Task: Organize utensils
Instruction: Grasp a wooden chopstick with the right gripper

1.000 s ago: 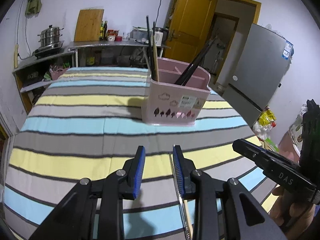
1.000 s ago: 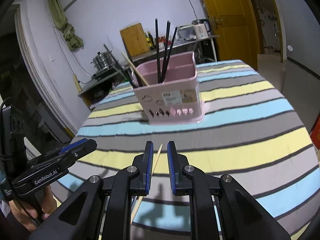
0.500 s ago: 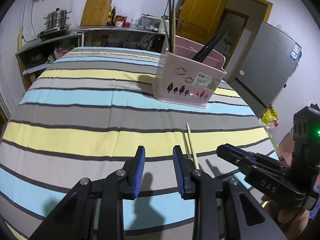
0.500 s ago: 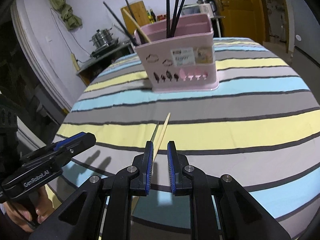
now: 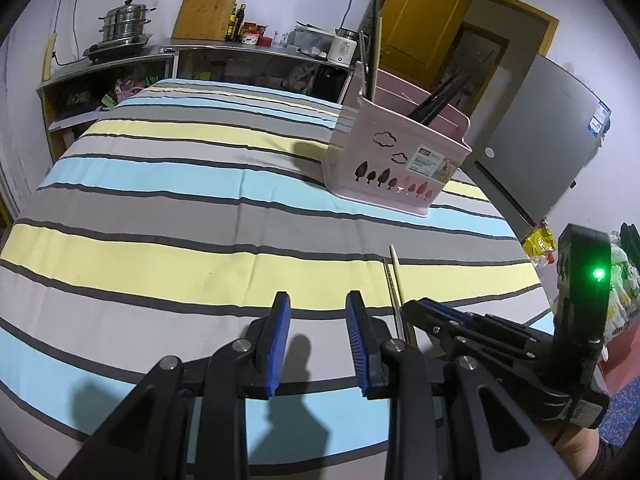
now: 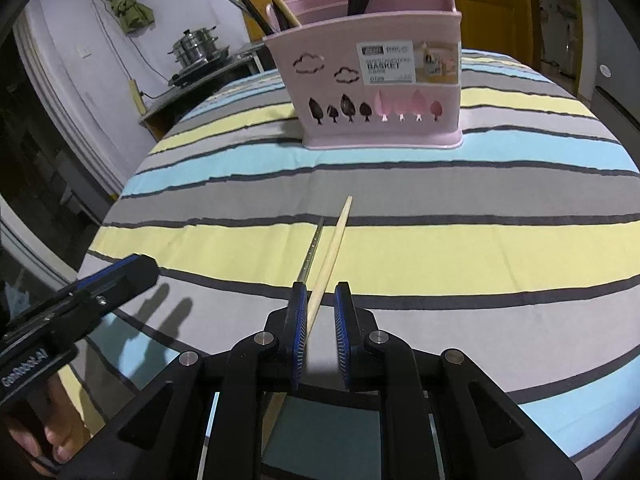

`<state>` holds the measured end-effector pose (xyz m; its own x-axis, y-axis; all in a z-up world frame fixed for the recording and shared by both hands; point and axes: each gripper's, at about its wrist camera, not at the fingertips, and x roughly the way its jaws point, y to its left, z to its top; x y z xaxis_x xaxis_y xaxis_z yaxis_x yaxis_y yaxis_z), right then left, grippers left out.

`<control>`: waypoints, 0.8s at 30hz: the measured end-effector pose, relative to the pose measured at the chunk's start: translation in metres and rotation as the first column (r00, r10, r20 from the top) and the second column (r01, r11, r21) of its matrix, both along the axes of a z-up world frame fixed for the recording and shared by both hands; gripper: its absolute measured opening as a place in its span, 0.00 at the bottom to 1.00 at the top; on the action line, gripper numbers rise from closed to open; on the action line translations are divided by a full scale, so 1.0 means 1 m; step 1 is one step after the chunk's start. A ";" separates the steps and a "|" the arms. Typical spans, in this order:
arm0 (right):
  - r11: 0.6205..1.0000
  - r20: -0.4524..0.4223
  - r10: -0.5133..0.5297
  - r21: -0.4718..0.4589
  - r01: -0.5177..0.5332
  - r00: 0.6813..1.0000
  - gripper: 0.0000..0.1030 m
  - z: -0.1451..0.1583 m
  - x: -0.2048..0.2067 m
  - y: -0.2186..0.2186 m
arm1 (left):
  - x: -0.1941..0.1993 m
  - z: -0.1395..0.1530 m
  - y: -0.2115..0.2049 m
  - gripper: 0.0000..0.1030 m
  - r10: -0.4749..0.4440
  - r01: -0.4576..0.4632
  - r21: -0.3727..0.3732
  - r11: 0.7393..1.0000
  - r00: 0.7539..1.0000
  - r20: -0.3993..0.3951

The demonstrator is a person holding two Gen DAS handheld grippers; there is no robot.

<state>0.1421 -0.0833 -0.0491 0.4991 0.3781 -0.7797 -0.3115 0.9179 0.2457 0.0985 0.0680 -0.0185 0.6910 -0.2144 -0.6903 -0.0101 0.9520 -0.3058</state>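
Two loose chopsticks lie side by side on the striped tablecloth (image 6: 440, 248): a wooden chopstick (image 6: 336, 236) and a thinner metal chopstick (image 6: 314, 244). My right gripper (image 6: 320, 300) is low over them, open, with the wooden one running between its jaws close to the left pad. The metal one passes just outside that pad. Beyond them stands a pink utensil basket (image 6: 380, 92) holding several black chopsticks and a wooden one. My left gripper (image 5: 316, 320) is open and empty, just left of the same wooden chopstick (image 5: 395, 268). The basket (image 5: 400, 160) is ahead on its right.
A counter along the far wall carries a steel pot (image 5: 124, 28), a cutting board (image 5: 208, 8) and bottles. A grey fridge (image 5: 540, 140) and a yellow door (image 5: 420, 20) stand to the right of the table. The table edge drops off near my right hand.
Both grippers have sunk toward the table. The right one has come down over the loose chopsticks, so the wooden one now lies between its jaws. Jaw gaps look unchanged.
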 end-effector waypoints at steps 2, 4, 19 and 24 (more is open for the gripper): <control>1.000 0.002 0.003 -0.010 -0.003 1.000 0.14 0.000 0.000 0.001 | 0.000 -0.001 0.003 0.29 0.006 -0.006 -0.004 1.000 1.000 -0.001; 1.000 0.004 0.005 -0.023 -0.005 1.000 0.14 -0.001 0.000 0.003 | 0.000 -0.002 0.005 0.29 0.012 -0.013 -0.008 1.000 1.000 -0.004; 0.998 -0.001 0.019 -0.051 -0.019 1.000 0.11 0.001 -0.003 0.002 | 0.001 -0.006 -0.001 0.29 0.003 -0.004 -0.013 1.000 1.000 -0.026; 0.999 -0.004 0.018 -0.039 -0.018 1.000 0.08 0.001 -0.008 -0.014 | 0.002 -0.006 -0.005 0.29 -0.013 0.012 -0.012 1.000 0.999 -0.032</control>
